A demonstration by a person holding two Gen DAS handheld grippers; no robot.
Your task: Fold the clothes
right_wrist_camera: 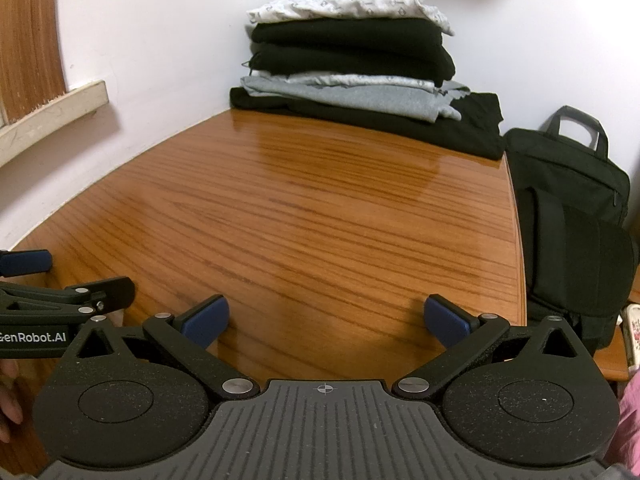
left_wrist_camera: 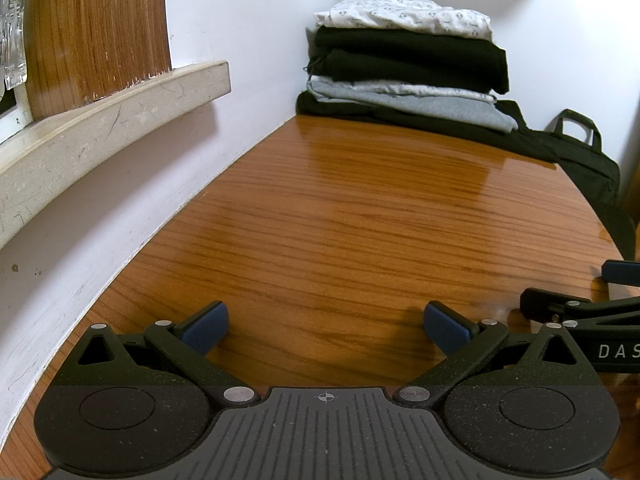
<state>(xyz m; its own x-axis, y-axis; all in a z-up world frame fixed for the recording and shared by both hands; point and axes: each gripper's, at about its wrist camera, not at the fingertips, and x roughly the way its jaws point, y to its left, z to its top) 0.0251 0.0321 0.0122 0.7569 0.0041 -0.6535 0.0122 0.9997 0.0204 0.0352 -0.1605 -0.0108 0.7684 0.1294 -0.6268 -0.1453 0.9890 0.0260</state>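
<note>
Right wrist view, folded clothes stack white/black/grey at table corner, both grippers' jaws wide, empty.

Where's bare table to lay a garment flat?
The table is bare between the hand-held grippers, left and right, both open and empty, and the clothes stack. Borders: wall on the left, black bag beyond the right edge. Only the far corner is crowded.

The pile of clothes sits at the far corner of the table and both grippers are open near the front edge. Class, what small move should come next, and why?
Probably reach both grippers forward to the patterned white top on the pile. The left gripper and right gripper are open and hold nothing, and the table between them and the clothes is bare.
</note>
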